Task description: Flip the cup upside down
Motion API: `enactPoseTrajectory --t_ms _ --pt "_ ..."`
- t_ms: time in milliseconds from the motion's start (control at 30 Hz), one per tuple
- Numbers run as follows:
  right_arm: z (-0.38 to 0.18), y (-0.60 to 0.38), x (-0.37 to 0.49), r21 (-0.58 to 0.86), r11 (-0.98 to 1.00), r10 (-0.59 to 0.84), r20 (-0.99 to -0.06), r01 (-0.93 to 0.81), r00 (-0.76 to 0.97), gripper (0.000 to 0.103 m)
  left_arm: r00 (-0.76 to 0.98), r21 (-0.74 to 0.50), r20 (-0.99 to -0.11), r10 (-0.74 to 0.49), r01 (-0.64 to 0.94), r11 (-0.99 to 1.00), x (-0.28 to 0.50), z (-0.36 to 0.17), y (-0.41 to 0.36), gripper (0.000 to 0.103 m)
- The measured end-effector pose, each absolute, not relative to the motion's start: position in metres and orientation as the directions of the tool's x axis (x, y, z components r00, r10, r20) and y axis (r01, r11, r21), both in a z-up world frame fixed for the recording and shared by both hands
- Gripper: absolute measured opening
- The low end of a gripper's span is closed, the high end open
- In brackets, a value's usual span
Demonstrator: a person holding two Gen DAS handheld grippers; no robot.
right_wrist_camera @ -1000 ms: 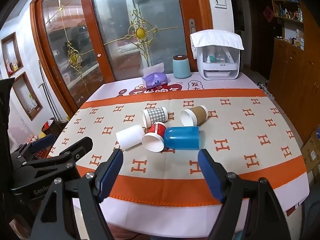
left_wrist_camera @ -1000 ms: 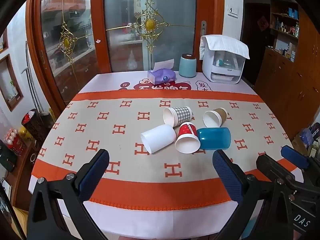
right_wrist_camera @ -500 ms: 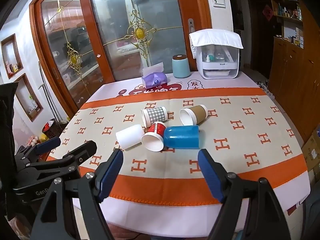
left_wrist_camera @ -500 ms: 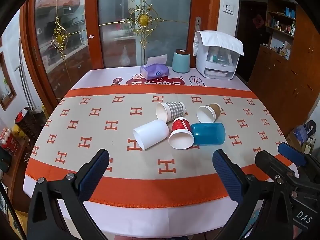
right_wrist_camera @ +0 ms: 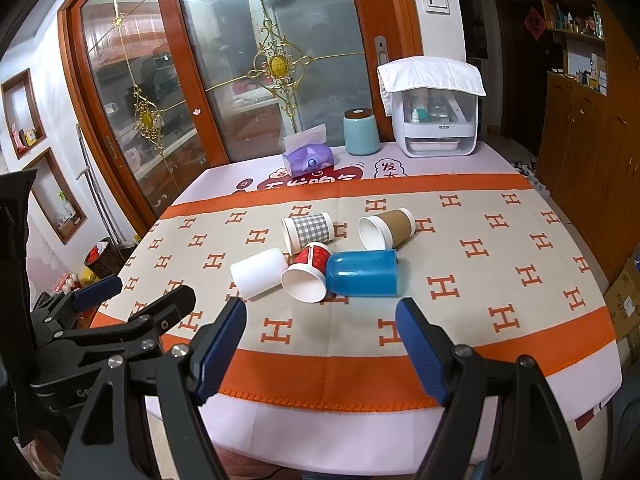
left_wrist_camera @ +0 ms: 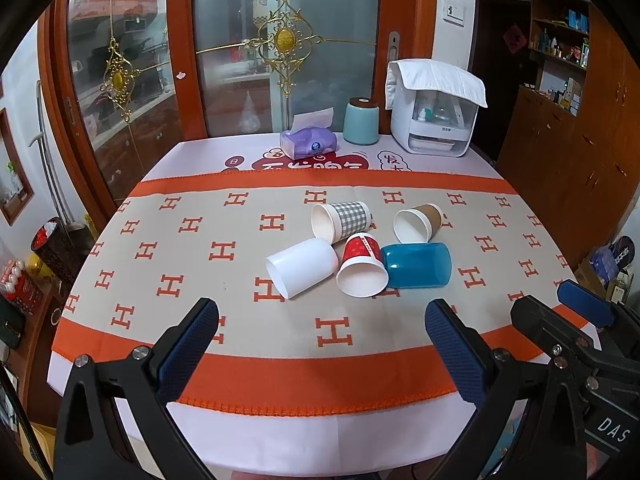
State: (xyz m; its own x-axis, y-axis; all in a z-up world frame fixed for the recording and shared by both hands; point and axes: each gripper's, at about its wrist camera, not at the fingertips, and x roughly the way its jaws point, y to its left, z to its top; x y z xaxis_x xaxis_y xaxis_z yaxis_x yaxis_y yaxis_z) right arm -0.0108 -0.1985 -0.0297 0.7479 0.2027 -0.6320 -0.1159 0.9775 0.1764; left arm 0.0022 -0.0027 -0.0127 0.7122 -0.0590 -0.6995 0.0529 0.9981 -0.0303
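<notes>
Several cups lie on their sides in a cluster mid-table: a white plastic cup (left_wrist_camera: 302, 266) (right_wrist_camera: 258, 273), a red paper cup (left_wrist_camera: 362, 270) (right_wrist_camera: 308, 274), a blue plastic cup (left_wrist_camera: 418, 266) (right_wrist_camera: 362, 273), a grey checked cup (left_wrist_camera: 342, 222) (right_wrist_camera: 308, 230) and a brown paper cup (left_wrist_camera: 418, 222) (right_wrist_camera: 386, 226). My left gripper (left_wrist_camera: 320, 344) is open and empty, over the near table edge, short of the cups. My right gripper (right_wrist_camera: 320, 344) is open and empty, also near the front edge. Each gripper shows in the other's view, the right one (left_wrist_camera: 584, 308) and the left one (right_wrist_camera: 132, 300).
The table has an orange and beige cloth (left_wrist_camera: 200, 240). At the far edge stand a purple tissue pack (left_wrist_camera: 308, 144), a teal canister (left_wrist_camera: 361, 122) and a white appliance under a towel (left_wrist_camera: 434, 120). Glass doors are behind; wooden cabinets (left_wrist_camera: 560, 152) to the right.
The left wrist view has shifted: the cups now sit a little more to the right and closer. The right wrist view is almost unchanged. Both grippers stay open; no cup has moved.
</notes>
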Motion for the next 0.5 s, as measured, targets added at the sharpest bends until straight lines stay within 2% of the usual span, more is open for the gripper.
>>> enactPoseTrajectory --t_ms 500 --pt "-0.0306 -0.1982 -0.0119 0.179 0.977 0.205 -0.631 -0.118 0.748 0.077 0.716 -0.023 -0.697 -0.05 0.046 0.999 0.0016 -0.0124 -0.0065 0.102"
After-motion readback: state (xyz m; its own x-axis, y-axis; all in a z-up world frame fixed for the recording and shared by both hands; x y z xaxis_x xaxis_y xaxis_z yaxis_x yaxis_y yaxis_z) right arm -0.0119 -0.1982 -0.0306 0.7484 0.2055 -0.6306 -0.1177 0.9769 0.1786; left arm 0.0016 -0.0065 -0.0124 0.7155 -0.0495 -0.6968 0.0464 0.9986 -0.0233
